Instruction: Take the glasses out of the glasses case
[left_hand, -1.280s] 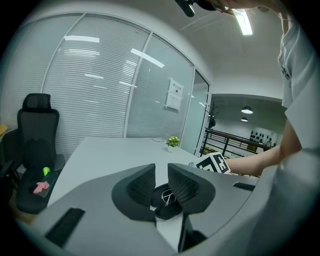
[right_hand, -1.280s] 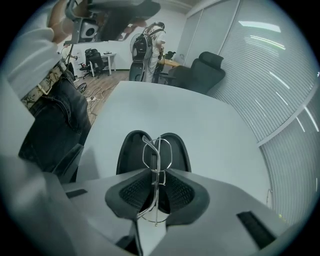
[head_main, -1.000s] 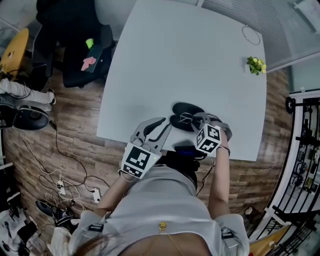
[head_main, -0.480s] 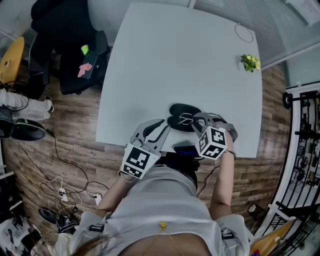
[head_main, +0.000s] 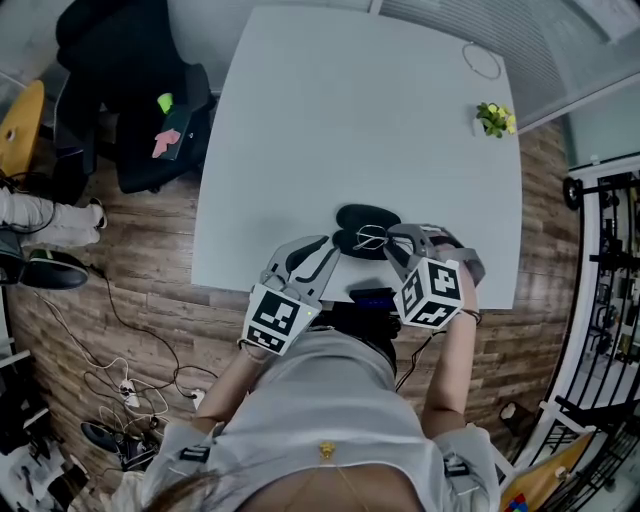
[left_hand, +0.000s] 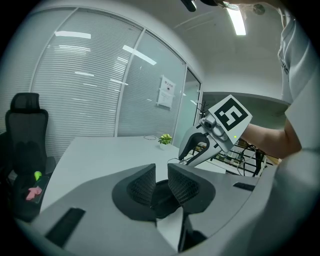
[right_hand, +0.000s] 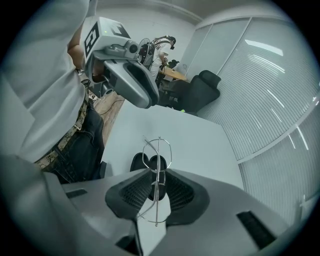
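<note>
The black glasses case (head_main: 362, 222) lies open near the front edge of the white table (head_main: 330, 120). My right gripper (head_main: 388, 240) hangs just above it, shut on thin wire-rimmed glasses (right_hand: 157, 161), which stand on edge between its pads (right_hand: 135, 192). The glasses (head_main: 372, 237) are clear of the case (right_hand: 150, 163), which shows below them. My left gripper (head_main: 333, 252) reaches the case's left end, and the case's dark rim (left_hand: 159, 194) sits between its nearly closed pads (left_hand: 142, 184). In the left gripper view the right gripper (left_hand: 186, 157) stands close ahead.
A small potted plant (head_main: 491, 119) and a thin wire loop (head_main: 482, 60) sit at the table's far right. A black office chair (head_main: 150, 110) stands left of the table. Cables (head_main: 130, 380) lie on the wooden floor.
My right gripper has risen with the glasses in it, lifting them off the case. My left gripper has stayed where it was at the case.
</note>
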